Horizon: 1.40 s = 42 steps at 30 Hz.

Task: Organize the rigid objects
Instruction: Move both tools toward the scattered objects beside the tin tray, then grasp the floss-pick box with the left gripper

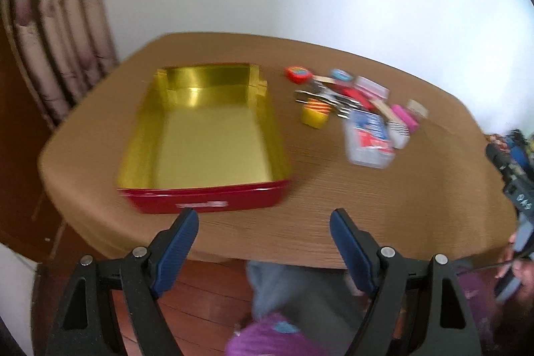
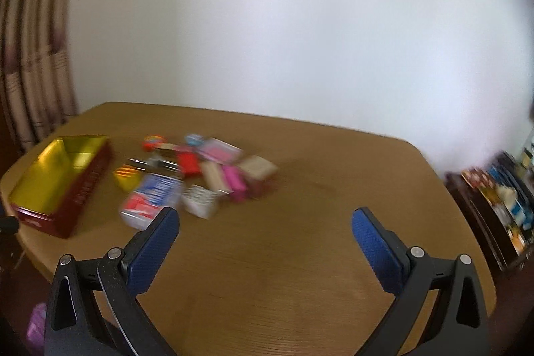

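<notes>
Both grippers, left gripper and right gripper, hang spread wide and empty above the wooden table. The jumbled small items lie just beside the empty red tin. Best take the nearest clear-cased pack squarely. Only the right view shows the shelf.

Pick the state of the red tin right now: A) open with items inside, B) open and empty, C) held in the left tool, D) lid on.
B: the red tin sits open on the table with its bare gold floor showing, and the small items lie in a pile beside it.
</notes>
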### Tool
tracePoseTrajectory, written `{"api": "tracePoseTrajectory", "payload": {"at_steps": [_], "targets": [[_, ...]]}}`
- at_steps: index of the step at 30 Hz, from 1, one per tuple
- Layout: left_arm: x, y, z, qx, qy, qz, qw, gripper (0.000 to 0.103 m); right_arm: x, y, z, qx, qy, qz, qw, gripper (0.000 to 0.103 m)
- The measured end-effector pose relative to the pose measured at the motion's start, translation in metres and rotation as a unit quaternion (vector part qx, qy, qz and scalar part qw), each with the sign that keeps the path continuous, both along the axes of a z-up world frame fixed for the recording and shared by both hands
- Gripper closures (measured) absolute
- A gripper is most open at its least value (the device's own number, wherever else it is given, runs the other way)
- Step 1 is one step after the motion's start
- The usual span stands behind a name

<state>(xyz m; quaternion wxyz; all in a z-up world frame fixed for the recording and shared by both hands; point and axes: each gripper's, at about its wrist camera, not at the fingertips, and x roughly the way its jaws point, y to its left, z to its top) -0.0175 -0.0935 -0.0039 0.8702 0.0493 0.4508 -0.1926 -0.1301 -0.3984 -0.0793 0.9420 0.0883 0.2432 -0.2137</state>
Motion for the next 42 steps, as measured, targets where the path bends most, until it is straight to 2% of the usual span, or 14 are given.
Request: {"api": "tracePoseTrajectory", "payload": {"at_steps": [5,10,14,21,31,32,33,34,35,38,40,42], "targets": [[0.021,-0.061,-0.008,-0.017,0.06,-0.054,0.9966,0.02,-0.013,-0.043,-0.015,0.032,0.009,-0.027,0.999,0.0],[0.045,-0.129,-0.017,0.045,0.063,-0.089,0.993,0.02,-0.018,-0.061,-0.021,0.054,0.01,-0.028,0.998,0.0],[0.066,-0.161,-0.023,0.049,0.093,-0.102,0.9892,0.02,-0.023,-0.07,-0.024,0.067,0.016,-0.025,0.997,0.0],[0.099,-0.186,-0.044,0.056,0.138,-0.094,0.9843,0.02,-0.019,-0.093,-0.042,0.102,0.029,-0.034,0.994,0.0],[0.123,-0.211,-0.086,0.104,0.172,-0.084,0.976,0.02,-0.009,-0.101,-0.063,0.126,0.055,-0.022,0.99,0.0],[0.126,-0.211,-0.093,0.105,0.18,-0.078,0.975,0.026,-0.008,-0.102,-0.065,0.127,0.058,-0.019,0.99,0.0],[0.126,-0.209,-0.095,0.103,0.169,-0.068,0.9779,0.029,-0.007,-0.102,-0.067,0.129,0.06,-0.018,0.99,0.0],[0.126,-0.209,-0.094,0.108,0.148,-0.064,0.9809,0.04,-0.006,-0.103,-0.068,0.13,0.062,-0.017,0.989,0.0],[0.126,-0.211,-0.095,0.114,0.144,-0.067,0.9807,0.04,-0.006,-0.104,-0.07,0.133,0.065,-0.017,0.989,0.0],[0.121,-0.21,-0.094,0.1,0.144,-0.065,0.9824,0.04,-0.004,-0.107,-0.073,0.146,0.069,-0.016,0.987,0.0],[0.108,-0.199,-0.083,0.082,0.14,-0.068,0.9844,0.04,-0.004,-0.107,-0.073,0.153,0.066,-0.008,0.986,0.0],[0.091,-0.185,-0.068,0.066,0.126,-0.072,0.9873,0.04,-0.002,-0.101,-0.069,0.159,0.055,0.022,0.985,0.0]]}}
